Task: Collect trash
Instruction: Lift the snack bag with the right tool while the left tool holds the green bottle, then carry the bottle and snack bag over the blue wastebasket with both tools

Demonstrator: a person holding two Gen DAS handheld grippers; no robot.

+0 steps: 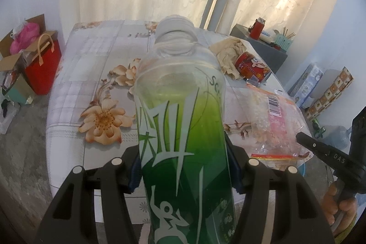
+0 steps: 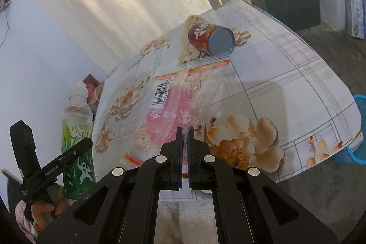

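Note:
My left gripper (image 1: 185,166) is shut on an empty green plastic bottle (image 1: 183,125) with no cap, held upright above the near edge of the floral table (image 1: 96,56). The bottle also shows in the right wrist view (image 2: 77,148). My right gripper (image 2: 185,141) is shut on the near edge of a clear and pink plastic bag (image 2: 173,106), which lies on the table; it shows in the left wrist view (image 1: 274,120) too. A red snack can (image 2: 210,38) lies on its side against crumpled beige paper (image 2: 189,47) farther back.
A blue bin (image 2: 359,129) stands beside the table's right edge. A grey cabinet (image 2: 286,1) with a red flask stands at the back. A red bag (image 1: 43,65) and cardboard box (image 1: 13,49) sit on the floor at left. Curtains hang behind the table.

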